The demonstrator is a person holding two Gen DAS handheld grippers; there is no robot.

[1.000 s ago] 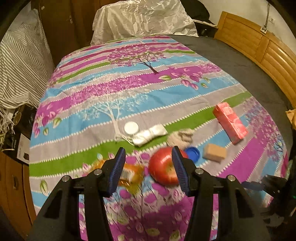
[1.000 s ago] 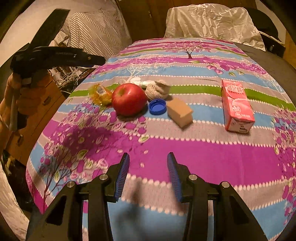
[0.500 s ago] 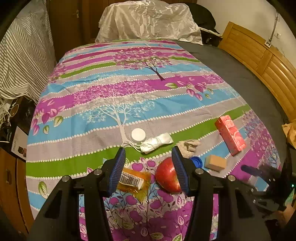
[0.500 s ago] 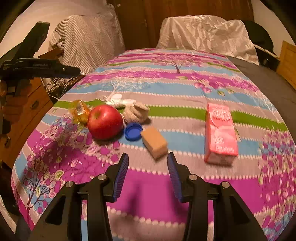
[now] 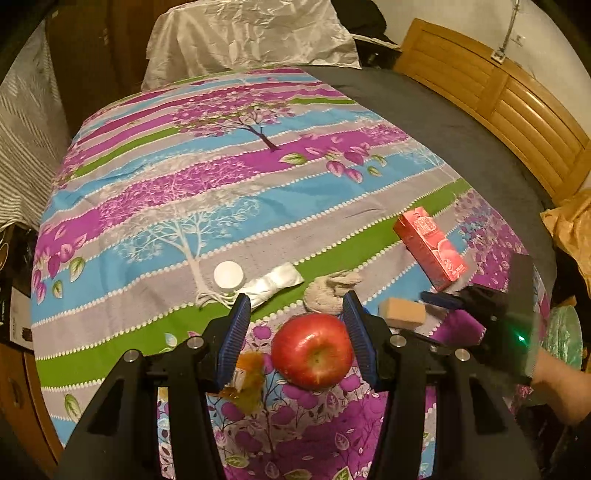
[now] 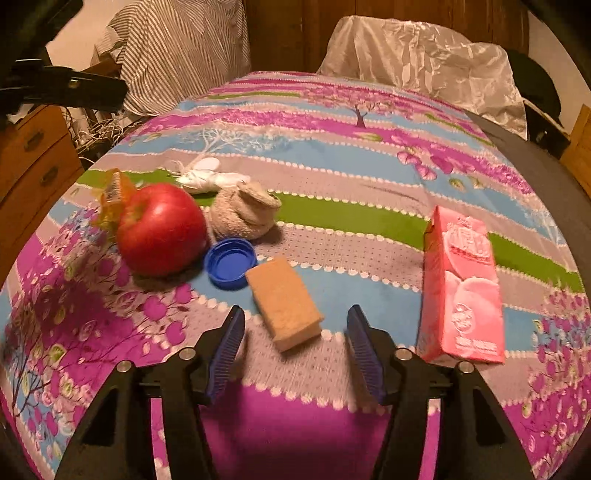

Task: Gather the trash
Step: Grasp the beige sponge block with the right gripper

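Note:
A group of items lies on the flowered bedspread. A red apple sits between the fingers of my open left gripper, which hovers above it. Beside it are an orange wrapper, a white cap, a white crumpled wrapper, a beige wad, a tan sponge and a pink carton. My right gripper is open just in front of the sponge. A blue bottle cap, the apple and the carton lie around it.
A wooden headboard runs along the right. A silver pillow lies at the far end. Wooden drawers and a striped cloth stand left of the bed. A green bag shows at the right edge.
My left gripper has come down closer over the apple. My right gripper has moved forward towards the sponge. Both stay open.

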